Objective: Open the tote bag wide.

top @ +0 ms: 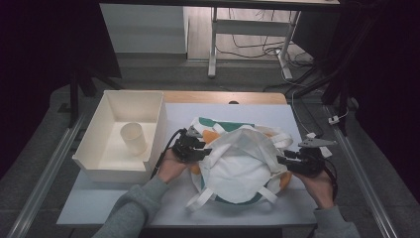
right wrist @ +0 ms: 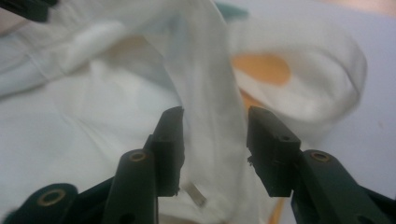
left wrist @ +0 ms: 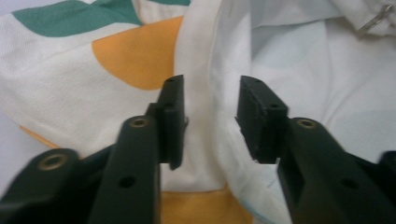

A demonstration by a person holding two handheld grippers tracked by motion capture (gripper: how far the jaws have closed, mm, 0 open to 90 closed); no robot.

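**Ana:** On the table [top: 99, 206], where's the bag right now?

**Ben:** The bag [top: 237, 166] lies mid-table, white lining up, its mouth spread between the two tools. Orange and green patches show round its edge. The bin [top: 94, 158] with a cup [top: 133, 139] in it stands just to its left, apart from the cloth.

**Ana:** And the tools, are they biting?

**Ben:** No. The left gripper [left wrist: 210, 119] stands with its jaws apart, a ridge of the rim running up between them, and the pads don't press on it. The right gripper [right wrist: 215, 149] is the same on the far side: jaws apart, a fold of white cloth standing in the gap, untouched as far as I can see.

**Ana:** So the step is spreading or flattening the bag?

**Ben:** That's my reading: working the mouth open or smoothing it flat. To do it well, I'd take each fold deep between the pads before closing, not by the edge, so thin cloth can't slip out. Close both sides evenly and pull outward together, low over the table.

**Ana:** Anything to watch?

**Ben:** The loose straps [top: 200, 198] at the front. Catching one with the rim would bunch the bag. I'd also avoid dragging it toward the bin.
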